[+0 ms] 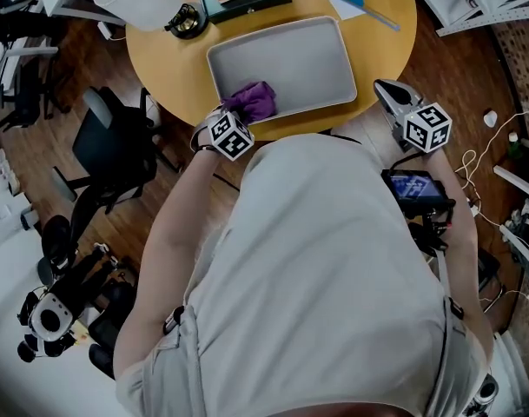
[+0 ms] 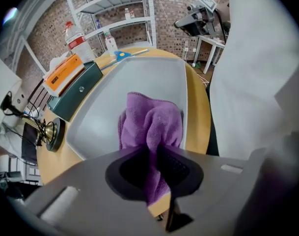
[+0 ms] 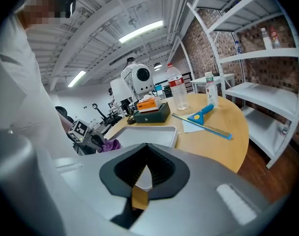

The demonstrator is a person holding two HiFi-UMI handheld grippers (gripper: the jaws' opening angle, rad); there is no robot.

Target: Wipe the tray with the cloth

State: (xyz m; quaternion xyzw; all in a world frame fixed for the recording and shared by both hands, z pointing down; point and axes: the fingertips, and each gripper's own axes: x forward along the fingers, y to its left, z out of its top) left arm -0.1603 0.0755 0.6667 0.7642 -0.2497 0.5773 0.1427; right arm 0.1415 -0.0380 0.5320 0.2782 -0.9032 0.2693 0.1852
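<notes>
Left gripper (image 2: 156, 154): jaws clamped on the purple cloth (image 2: 151, 119), which rests in the tray (image 2: 115, 97) at its near edge. Right gripper (image 3: 147, 168): jaws closed, empty, over the table (image 3: 223, 127).

This is a robotics lab or workshop in a loft-like industrial room. It has bare brick walls (image 3: 203, 33), white metal shelving (image 3: 257, 90) holding bottles, and exposed ceiling beams with strip lights (image 3: 142, 32). A white robot (image 3: 137, 77) stands beyond the round wooden table (image 3: 228, 132). An office chair (image 1: 116, 150) sits on the wood floor (image 1: 459, 76), where loose cables (image 1: 474, 159) trail.
</notes>
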